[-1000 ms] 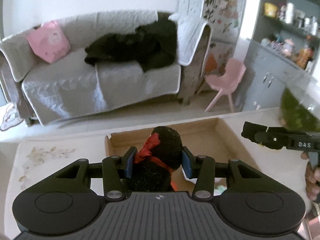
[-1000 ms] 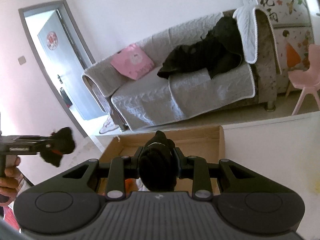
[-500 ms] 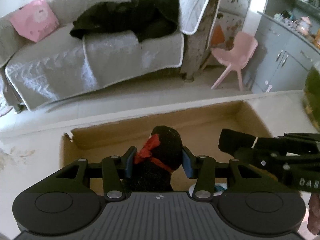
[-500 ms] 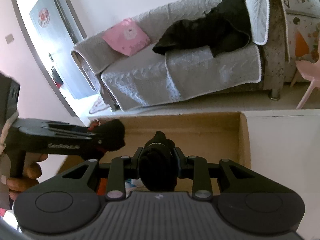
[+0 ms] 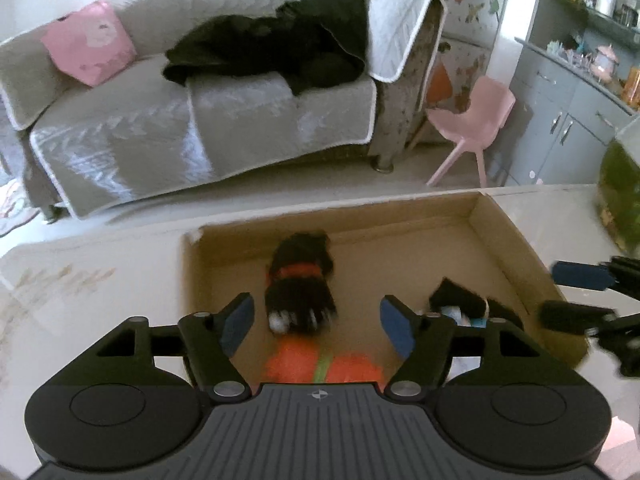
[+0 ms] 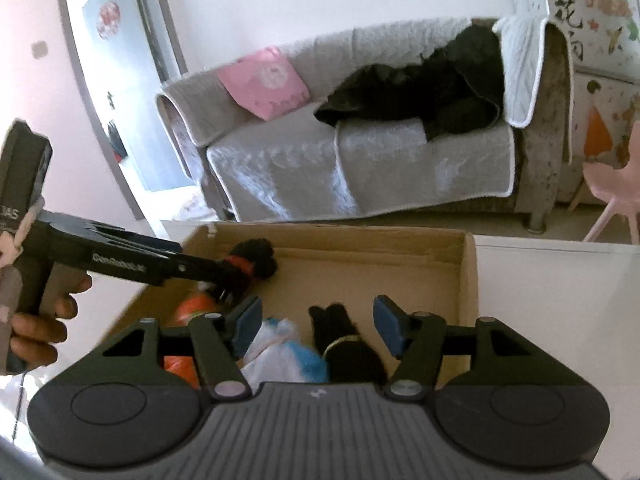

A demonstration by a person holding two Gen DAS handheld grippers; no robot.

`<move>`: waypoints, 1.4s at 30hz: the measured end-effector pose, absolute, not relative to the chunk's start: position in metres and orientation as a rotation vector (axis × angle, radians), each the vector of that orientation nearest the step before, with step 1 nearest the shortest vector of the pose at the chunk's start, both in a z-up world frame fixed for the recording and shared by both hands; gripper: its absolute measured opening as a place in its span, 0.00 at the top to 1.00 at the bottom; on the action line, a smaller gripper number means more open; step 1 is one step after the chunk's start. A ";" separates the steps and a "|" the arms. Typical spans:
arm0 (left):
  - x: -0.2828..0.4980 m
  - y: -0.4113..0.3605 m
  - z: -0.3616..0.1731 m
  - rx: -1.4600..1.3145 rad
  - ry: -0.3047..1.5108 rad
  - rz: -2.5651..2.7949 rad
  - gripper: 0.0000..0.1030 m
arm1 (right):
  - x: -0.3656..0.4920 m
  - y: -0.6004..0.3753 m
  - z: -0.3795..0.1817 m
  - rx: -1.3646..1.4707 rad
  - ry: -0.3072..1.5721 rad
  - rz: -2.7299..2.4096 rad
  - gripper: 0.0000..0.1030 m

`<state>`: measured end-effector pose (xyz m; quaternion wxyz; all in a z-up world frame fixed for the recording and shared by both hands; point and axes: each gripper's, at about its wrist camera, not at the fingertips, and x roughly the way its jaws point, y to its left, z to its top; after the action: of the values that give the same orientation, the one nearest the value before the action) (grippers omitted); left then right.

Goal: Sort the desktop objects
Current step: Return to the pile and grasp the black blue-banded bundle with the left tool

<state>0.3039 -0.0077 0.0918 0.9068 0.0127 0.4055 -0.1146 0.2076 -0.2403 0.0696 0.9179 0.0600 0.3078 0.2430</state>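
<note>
Left gripper (image 5: 316, 322): fingers spread apart, nothing held. A black plush toy with a red band (image 5: 300, 284) is seen lying in the cardboard box (image 5: 516, 240) at frame centre, between and beyond the fingers. An orange item (image 5: 320, 364) is partly hidden below it.

Right gripper (image 6: 318, 326): fingers likewise apart. A second black toy (image 6: 344, 344) is seen in the box, lower centre, beside a blue-white item (image 6: 284, 348). The box sits on a white counter (image 6: 552, 280).
</note>
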 end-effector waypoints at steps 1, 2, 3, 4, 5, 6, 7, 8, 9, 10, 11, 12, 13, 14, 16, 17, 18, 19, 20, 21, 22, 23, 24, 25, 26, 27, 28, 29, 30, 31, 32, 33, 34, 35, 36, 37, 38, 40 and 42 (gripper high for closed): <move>0.291 -0.002 0.096 0.022 0.825 -0.236 0.23 | 0.192 -0.246 0.072 0.135 0.622 0.502 0.41; 0.277 0.003 0.099 0.030 0.817 -0.234 0.19 | 0.179 -0.250 0.072 0.142 0.615 0.497 0.41; 0.262 0.008 0.101 0.037 0.814 -0.215 0.18 | 0.166 -0.255 0.072 0.143 0.613 0.492 0.40; 0.247 0.016 0.102 0.023 0.808 -0.207 0.18 | 0.158 -0.256 0.072 0.142 0.613 0.488 0.40; 0.230 0.023 0.102 0.014 0.812 -0.209 0.18 | 0.147 -0.259 0.070 0.143 0.614 0.485 0.40; 0.218 0.028 0.102 0.015 0.820 -0.198 0.18 | 0.138 -0.263 0.067 0.144 0.618 0.483 0.37; 0.203 0.032 0.099 0.023 0.825 -0.188 0.18 | 0.128 -0.266 0.064 0.144 0.622 0.479 0.36; 0.191 0.034 0.097 0.039 0.833 -0.179 0.18 | 0.120 -0.269 0.060 0.146 0.631 0.476 0.36; 0.179 0.034 0.094 0.062 0.839 -0.166 0.18 | 0.111 -0.271 0.058 0.153 0.634 0.477 0.36; 0.166 0.035 0.090 0.083 0.838 -0.160 0.18 | 0.108 -0.270 0.058 0.166 0.636 0.475 0.36; 0.156 0.035 0.086 0.101 0.842 -0.153 0.18 | 0.100 -0.270 0.056 0.178 0.640 0.474 0.36; 0.146 0.035 0.082 0.111 0.852 -0.140 0.18 | 0.096 -0.268 0.058 0.181 0.637 0.472 0.36; 0.135 0.036 0.078 0.102 0.863 -0.136 0.18 | 0.087 -0.268 0.059 0.192 0.627 0.475 0.36; 0.125 0.038 0.075 0.091 0.872 -0.148 0.18 | 0.079 -0.267 0.059 0.209 0.624 0.482 0.35; 0.107 0.036 0.069 0.095 0.886 -0.156 0.18 | 0.064 -0.262 0.059 0.215 0.627 0.495 0.34; 0.100 0.033 0.066 0.098 0.888 -0.156 0.18 | 0.050 -0.258 0.056 0.199 0.629 0.494 0.33; 0.094 0.031 0.064 0.103 0.890 -0.161 0.18 | 0.043 -0.251 0.055 0.188 0.634 0.491 0.32; 0.090 0.028 0.061 0.105 0.890 -0.164 0.18 | 0.035 -0.245 0.052 0.181 0.638 0.492 0.31; 0.088 0.025 0.059 0.105 0.895 -0.161 0.18 | 0.028 -0.237 0.049 0.166 0.641 0.494 0.30; 0.085 0.024 0.057 0.107 0.894 -0.157 0.18 | 0.024 -0.229 0.046 0.148 0.642 0.488 0.28; 0.082 0.022 0.056 0.109 0.888 -0.150 0.18 | 0.020 -0.221 0.042 0.127 0.648 0.486 0.28; 0.079 0.022 0.056 0.102 0.882 -0.144 0.18 | 0.017 -0.212 0.037 0.101 0.652 0.492 0.28; 0.077 0.024 0.055 0.089 0.881 -0.142 0.18 | 0.012 -0.207 0.032 0.085 0.654 0.491 0.28; 0.077 0.024 0.055 0.079 0.881 -0.137 0.18 | 0.008 -0.200 0.027 0.067 0.657 0.494 0.28; 0.076 0.023 0.053 0.082 0.878 -0.129 0.18 | 0.007 -0.195 0.023 0.046 0.658 0.491 0.28; 0.076 0.024 0.051 0.084 0.876 -0.118 0.17 | 0.006 -0.191 0.018 0.035 0.664 0.480 0.28; 0.075 0.026 0.047 0.081 0.882 -0.111 0.17 | 0.005 -0.189 0.016 0.032 0.666 0.471 0.28; 0.075 0.026 0.044 0.075 0.889 -0.105 0.17 | 0.005 -0.188 0.012 0.028 0.666 0.462 0.28; 0.074 0.027 0.042 0.066 0.889 -0.106 0.17 | 0.007 -0.187 0.010 0.029 0.669 0.451 0.28; 0.074 0.027 0.041 0.057 0.888 -0.108 0.17 | 0.005 -0.187 0.008 0.026 0.671 0.442 0.28; 0.075 0.026 0.039 0.054 0.890 -0.111 0.17 | 0.006 -0.187 0.006 0.016 0.674 0.435 0.28; 0.075 0.025 0.038 0.056 0.893 -0.117 0.17 | 0.008 -0.186 0.004 0.008 0.676 0.426 0.28; 0.075 0.023 0.036 0.061 0.895 -0.120 0.17 | 0.005 -0.185 0.000 0.002 0.675 0.415 0.28; 0.075 0.021 0.034 0.065 0.894 -0.125 0.17 | 0.007 -0.184 -0.001 -0.004 0.676 0.408 0.29; 0.074 0.019 0.032 0.066 0.894 -0.130 0.17 | 0.005 -0.182 -0.004 -0.007 0.679 0.401 0.30; 0.074 0.017 0.031 0.067 0.895 -0.136 0.17 | 0.005 -0.182 -0.005 -0.009 0.681 0.397 0.31; 0.074 0.016 0.030 0.067 0.894 -0.138 0.18 | 0.005 -0.181 -0.007 -0.013 0.681 0.395 0.31; 0.074 0.013 0.028 0.067 0.892 -0.135 0.18 | 0.003 -0.179 -0.012 -0.019 0.690 0.395 0.35; 0.076 0.013 0.026 0.065 0.890 -0.129 0.17 | 0.000 -0.177 -0.015 -0.032 0.683 0.396 0.35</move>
<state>0.0762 0.0129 0.0258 0.9002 0.0312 0.4300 -0.0623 0.0005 -0.1771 -0.0146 0.9230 -0.0156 0.3326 0.1928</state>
